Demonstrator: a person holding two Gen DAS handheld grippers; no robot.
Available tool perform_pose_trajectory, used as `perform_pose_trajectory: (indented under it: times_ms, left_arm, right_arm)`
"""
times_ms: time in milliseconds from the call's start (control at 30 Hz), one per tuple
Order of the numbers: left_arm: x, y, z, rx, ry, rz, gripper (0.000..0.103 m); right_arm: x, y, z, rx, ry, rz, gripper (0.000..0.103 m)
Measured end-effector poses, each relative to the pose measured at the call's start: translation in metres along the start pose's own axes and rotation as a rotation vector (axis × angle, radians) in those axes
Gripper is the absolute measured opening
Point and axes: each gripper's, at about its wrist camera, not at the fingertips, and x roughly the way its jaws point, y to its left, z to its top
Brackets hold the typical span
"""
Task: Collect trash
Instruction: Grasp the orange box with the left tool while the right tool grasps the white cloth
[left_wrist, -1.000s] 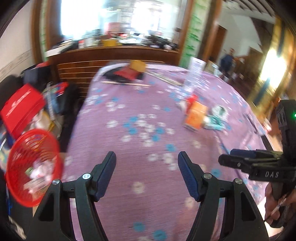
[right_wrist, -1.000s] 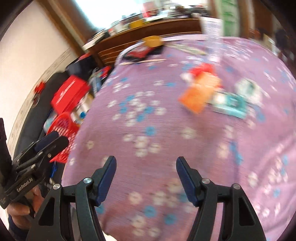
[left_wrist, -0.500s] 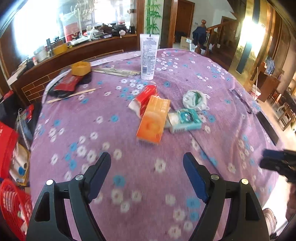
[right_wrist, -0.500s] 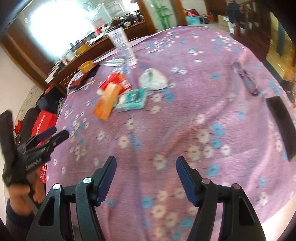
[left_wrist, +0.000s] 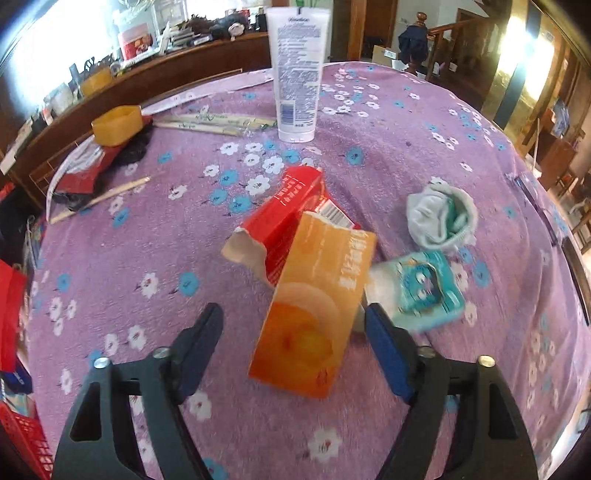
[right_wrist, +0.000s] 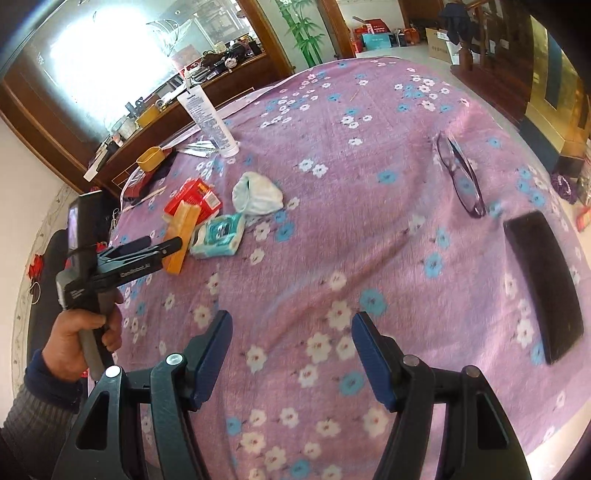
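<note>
Left wrist view: left gripper (left_wrist: 293, 345) jaws spread, straddling one orange carton (left_wrist: 314, 306) at frame centre; one red box (left_wrist: 284, 221) behind, one teal packet (left_wrist: 424, 291) right, one crumpled white wrapper (left_wrist: 439, 218). Right wrist view: right gripper (right_wrist: 291, 354) jaws apart, empty, over tablecloth (right_wrist: 369, 221); one glasses (right_wrist: 461, 177), right.

So in the left wrist view the carton (left_wrist: 310, 314) sits dead centre on the desk (left_wrist: 147, 240), between the left tool's (left_wrist: 293, 343) fingers. A second box (left_wrist: 284, 221) lies just behind it, partly under it. The tissue pack (left_wrist: 424, 291) is right of the carton, the crumpled wad (left_wrist: 439, 218) upper right of that. The tube (left_wrist: 297, 70) stands top centre, chopsticks (left_wrist: 218, 123) to its left. Basket (left_wrist: 26, 439) at bottom left.
</note>
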Motion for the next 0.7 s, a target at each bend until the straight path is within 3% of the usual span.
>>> perform_pose_trajectory:
  times_ms: [33,67,233,467,700]
  left_arm:
    - [0.004,0.001,0.002,-0.007,0.007,-0.014,0.056]
    - [0.007,0.002,0.001,-0.019,0.016,-0.027,0.053]
    - [-0.006,0.001,-0.013,-0.041,-0.021,-0.021,0.052]
    - [-0.045,0.014,-0.057,-0.168,-0.056,-0.034,0.051]
    - [-0.078,0.025,-0.086,-0.252,-0.071,0.016,0.051]
  right_arm:
    - [0.003,0.000,0.005,-0.005,0.001,0.006,0.071]
    - [0.006,0.000,0.011,-0.009,0.003,0.014,0.071]
    - [0.029,0.003,0.039,-0.026,0.017,0.061,0.071]
    - [0.083,0.020,0.090,-0.064,0.036,0.109,0.073]
    - [0.146,0.038,0.117,-0.159,0.093,0.042,0.073]
